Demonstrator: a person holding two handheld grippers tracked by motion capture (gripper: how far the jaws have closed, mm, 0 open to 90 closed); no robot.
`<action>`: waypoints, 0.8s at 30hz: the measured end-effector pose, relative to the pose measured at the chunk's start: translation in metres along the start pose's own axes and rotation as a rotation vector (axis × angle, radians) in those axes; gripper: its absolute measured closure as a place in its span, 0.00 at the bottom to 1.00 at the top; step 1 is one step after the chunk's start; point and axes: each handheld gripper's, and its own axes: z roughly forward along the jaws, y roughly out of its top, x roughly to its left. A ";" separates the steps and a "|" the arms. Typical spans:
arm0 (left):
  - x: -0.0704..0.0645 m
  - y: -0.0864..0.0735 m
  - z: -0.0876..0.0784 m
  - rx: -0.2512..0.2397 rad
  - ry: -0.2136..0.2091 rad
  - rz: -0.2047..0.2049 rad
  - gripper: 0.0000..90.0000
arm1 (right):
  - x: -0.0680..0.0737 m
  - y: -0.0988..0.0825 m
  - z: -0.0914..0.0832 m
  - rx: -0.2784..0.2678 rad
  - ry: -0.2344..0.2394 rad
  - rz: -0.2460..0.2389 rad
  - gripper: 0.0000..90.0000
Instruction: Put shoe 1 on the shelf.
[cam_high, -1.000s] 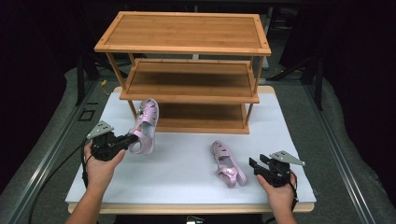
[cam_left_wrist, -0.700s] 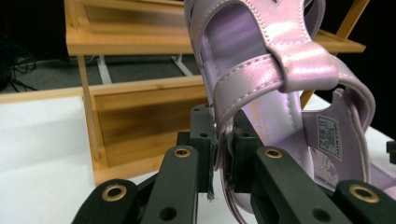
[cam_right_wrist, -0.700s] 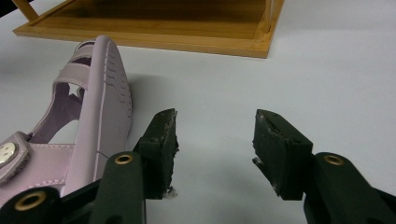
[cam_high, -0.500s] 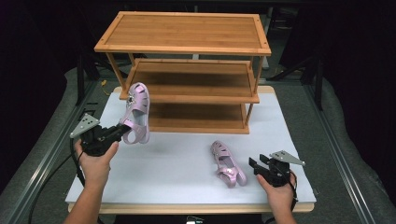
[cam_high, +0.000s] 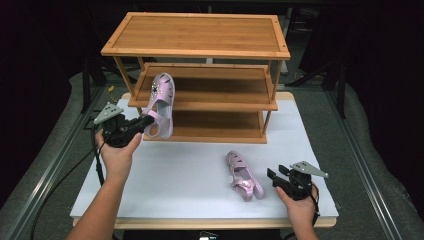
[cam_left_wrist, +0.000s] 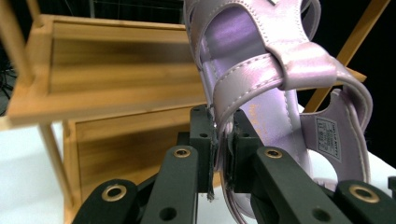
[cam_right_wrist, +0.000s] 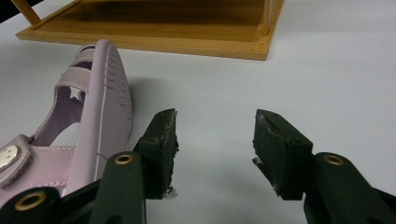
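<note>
At about 9 o'clock in the high view, a person's left hand (cam_high: 119, 152) holds the left gripper (cam_high: 145, 121) off the white table (cam_high: 190, 175). Its jaws are pinched tight on the heel strap of a pink sandal (cam_high: 161, 104), which hangs in the air with its toe toward 12 o'clock, in front of the left post of a three-tier wooden shoe rack (cam_high: 200, 50). In the left gripper view the two black jaws close on the edge of the strap, and the sandal (cam_left_wrist: 275, 93) rises above them with the rack's shelves (cam_left_wrist: 107, 79) behind it.

The rack stands at the 12 o'clock side of the table.

Toward 5 o'clock a second pink sandal (cam_high: 243, 176) lies on the table on its side. Just at its 3 o'clock, the right hand (cam_high: 299, 207) holds the right gripper (cam_high: 274, 176) near the table's front edge. In the right gripper view its jaws stand wide apart with nothing between them, the second sandal (cam_right_wrist: 93, 135) just beside the left-hand jaw.
</note>
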 end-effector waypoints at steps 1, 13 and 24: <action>-0.002 0.007 0.008 0.007 0.006 0.002 0.92 | -0.001 0.000 -0.001 0.002 0.000 -0.001 0.54; -0.008 0.038 0.050 0.034 0.067 0.022 0.92 | 0.000 0.000 0.000 -0.003 0.009 0.004 0.54; -0.007 0.055 0.070 0.056 0.109 -0.006 0.92 | 0.000 0.000 -0.001 -0.007 0.011 0.009 0.54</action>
